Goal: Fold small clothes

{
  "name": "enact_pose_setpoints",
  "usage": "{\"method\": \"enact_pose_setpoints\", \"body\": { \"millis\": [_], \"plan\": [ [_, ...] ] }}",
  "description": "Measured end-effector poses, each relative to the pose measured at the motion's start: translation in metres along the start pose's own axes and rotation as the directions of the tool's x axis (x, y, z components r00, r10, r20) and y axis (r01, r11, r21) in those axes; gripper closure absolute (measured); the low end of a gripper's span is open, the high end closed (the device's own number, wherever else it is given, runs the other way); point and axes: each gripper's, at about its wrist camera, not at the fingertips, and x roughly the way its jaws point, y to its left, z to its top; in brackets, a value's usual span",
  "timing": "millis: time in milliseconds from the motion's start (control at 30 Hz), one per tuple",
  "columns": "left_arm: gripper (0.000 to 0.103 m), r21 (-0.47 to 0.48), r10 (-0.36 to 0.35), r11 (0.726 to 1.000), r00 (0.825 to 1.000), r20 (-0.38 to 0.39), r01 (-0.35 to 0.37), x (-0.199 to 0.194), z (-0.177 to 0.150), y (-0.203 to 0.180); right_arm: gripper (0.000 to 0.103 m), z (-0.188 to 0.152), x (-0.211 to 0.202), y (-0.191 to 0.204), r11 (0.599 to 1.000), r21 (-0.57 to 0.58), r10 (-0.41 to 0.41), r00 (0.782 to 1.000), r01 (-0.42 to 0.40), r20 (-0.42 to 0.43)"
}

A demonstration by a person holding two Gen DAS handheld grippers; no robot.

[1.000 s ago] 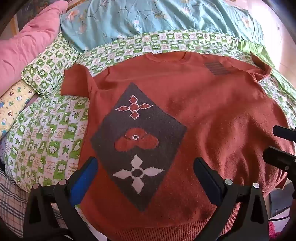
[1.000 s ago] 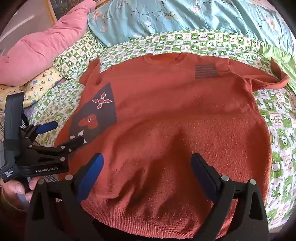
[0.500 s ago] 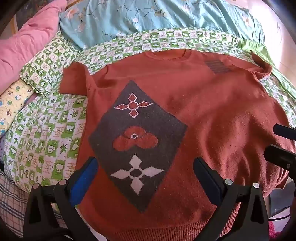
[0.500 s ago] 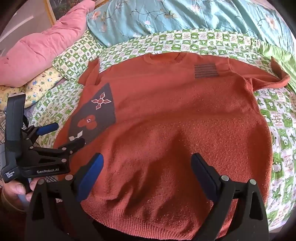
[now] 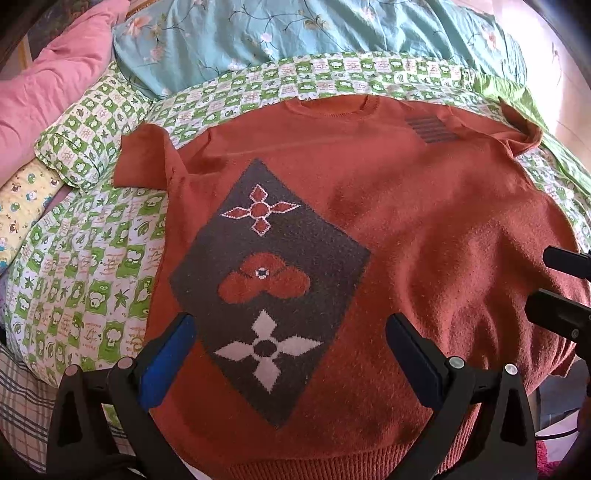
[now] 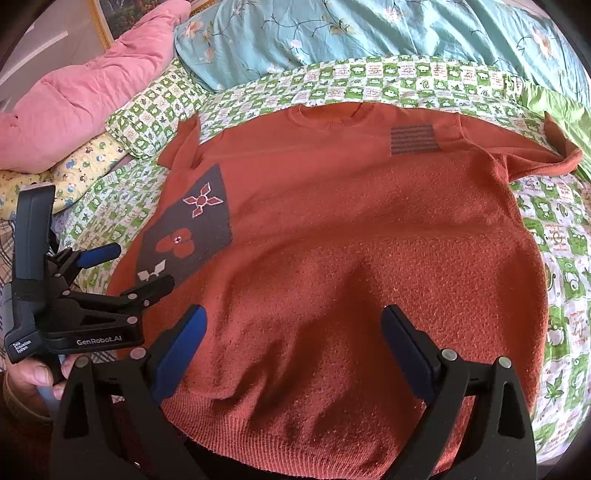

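Where it lies flat on the bed, the sweater (image 5: 424, 229) shows a fuzzy rust-orange knit with a ribbed hem and ribbed round collar (image 5: 332, 107). Front side up. Dark diamond patch (image 5: 269, 288) on the chest side, worked with two four-petal motifs and an orange flower; small striped grey rectangle (image 6: 413, 138) near the opposite shoulder. Long axis runs away from both cameras: hem nearest, collar farthest. Short sleeves spread to either side, one (image 5: 144, 158) flat, the other (image 6: 554, 155) curled at its cuff. Body slightly rumpled near the hem.

Left gripper (image 5: 288, 354) hovers over the patch, blue-padded fingers spread wide, holding nothing. Right gripper (image 6: 291, 343) likewise spread, over the hem's plain half, not touching cloth that I can see. Left gripper also visible in the right view (image 6: 125, 266), held in a hand (image 6: 37, 376).

Bed cover (image 5: 92, 266) is green-and-white check with printed figures. Matching pillow (image 5: 85, 140), pink quilt (image 6: 88, 92), teal floral bedding (image 6: 369, 33) beyond the collar. Yellow printed cloth (image 5: 22, 199) at the far left.
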Motion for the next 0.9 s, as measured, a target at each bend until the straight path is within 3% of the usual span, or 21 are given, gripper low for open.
{"method": "enact_pose_setpoints", "body": {
  "millis": [367,467,767,900],
  "plan": [
    [0.0,-0.002,-0.008,1.0,1.0,-0.005,0.008,0.011,0.011,0.006,0.008,0.013,0.001,-0.014,0.999,0.042,0.005,0.999,-0.003,-0.041],
    [0.0,0.02,0.017,1.0,1.0,0.019,-0.018,0.016,0.022,0.006,0.008,0.019,-0.002,-0.024,0.999,0.042,-0.007,1.0,0.007,0.001],
    [0.0,0.0,-0.069,0.998,0.998,0.013,0.069,0.035,0.059,0.013,0.008,0.053,-0.016,-0.092,0.983,0.181,-0.013,0.999,0.005,0.046],
    [0.0,0.015,-0.036,0.999,0.999,0.031,0.035,0.046,0.084,0.013,0.008,0.075,-0.028,-0.131,0.973,0.23,-0.052,0.995,0.032,0.085]
  ]
}}
